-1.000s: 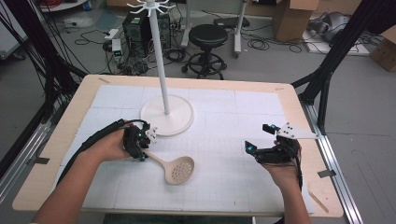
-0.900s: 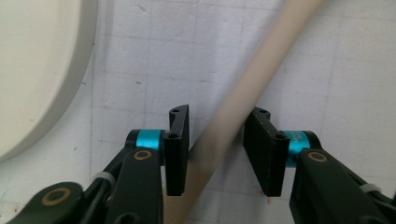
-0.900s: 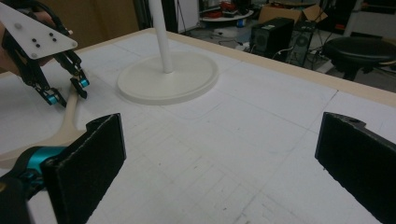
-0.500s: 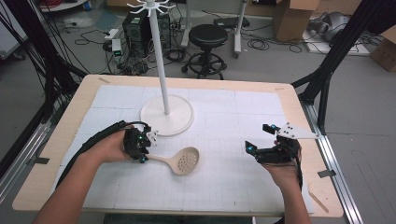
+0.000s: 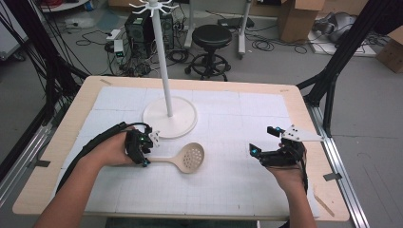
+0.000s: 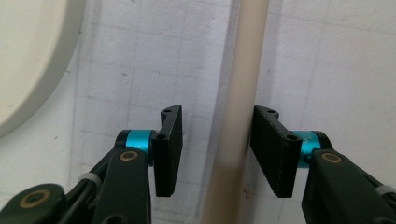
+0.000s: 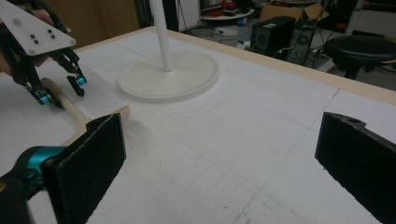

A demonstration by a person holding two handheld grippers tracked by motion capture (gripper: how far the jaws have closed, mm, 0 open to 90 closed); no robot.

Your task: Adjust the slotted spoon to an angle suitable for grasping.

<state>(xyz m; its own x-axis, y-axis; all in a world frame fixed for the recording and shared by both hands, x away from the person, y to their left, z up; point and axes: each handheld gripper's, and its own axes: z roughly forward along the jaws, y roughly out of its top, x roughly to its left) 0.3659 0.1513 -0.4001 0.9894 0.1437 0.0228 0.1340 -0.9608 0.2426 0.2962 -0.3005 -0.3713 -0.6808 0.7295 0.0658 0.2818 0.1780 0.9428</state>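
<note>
A beige slotted spoon [image 5: 183,158] is lying on the white bench [image 5: 228,190] just in front of the stand's round base [image 5: 183,123]. Over the last second its bowl has been swinging toward the stand. The left gripper [image 6: 215,149] is straddling the handle, fingers [image 6: 273,149] open and not yet clamping; a grasp looks imminent. The right gripper [image 5: 268,154] is resting wide open, well apart

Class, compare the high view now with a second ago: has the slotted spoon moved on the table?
Yes. The slotted spoon has swung its head away from the person and towards the round base of the white stand, its handle between the jaws of the left tool.
</note>
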